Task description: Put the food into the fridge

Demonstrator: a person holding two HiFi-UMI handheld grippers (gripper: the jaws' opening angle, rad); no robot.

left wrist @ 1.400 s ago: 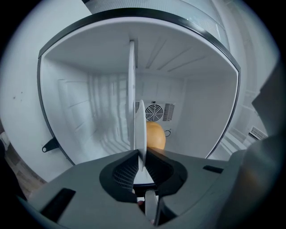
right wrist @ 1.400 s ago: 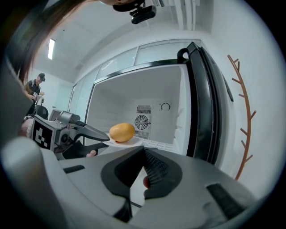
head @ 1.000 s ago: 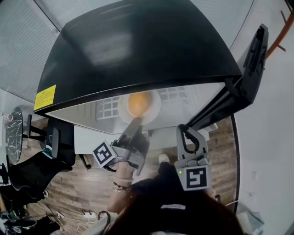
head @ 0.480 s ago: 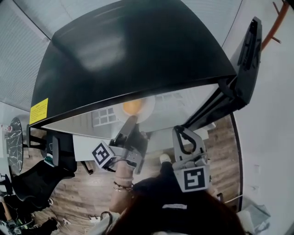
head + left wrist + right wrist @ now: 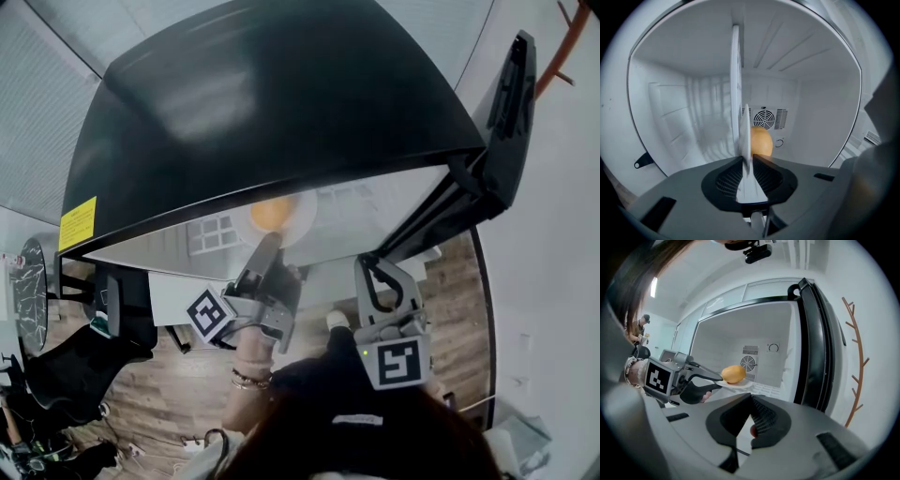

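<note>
White plate [image 5: 302, 221], clamped by its rim in the left gripper [image 5: 266, 247], sits inside the open fridge [image 5: 272, 103] and carries one orange-yellow fruit [image 5: 267, 214] in front of the round fan vent [image 5: 764, 118] on the far wall. The right gripper [image 5: 379, 269] hangs near the fridge opening, jaws together on nothing. The fridge door [image 5: 507, 103] stands swung out to the right. A yellow sticker [image 5: 78, 223] marks the fridge top, and a black chair [image 5: 66, 361] stands on the wooden floor [image 5: 178, 384] at left.
</note>
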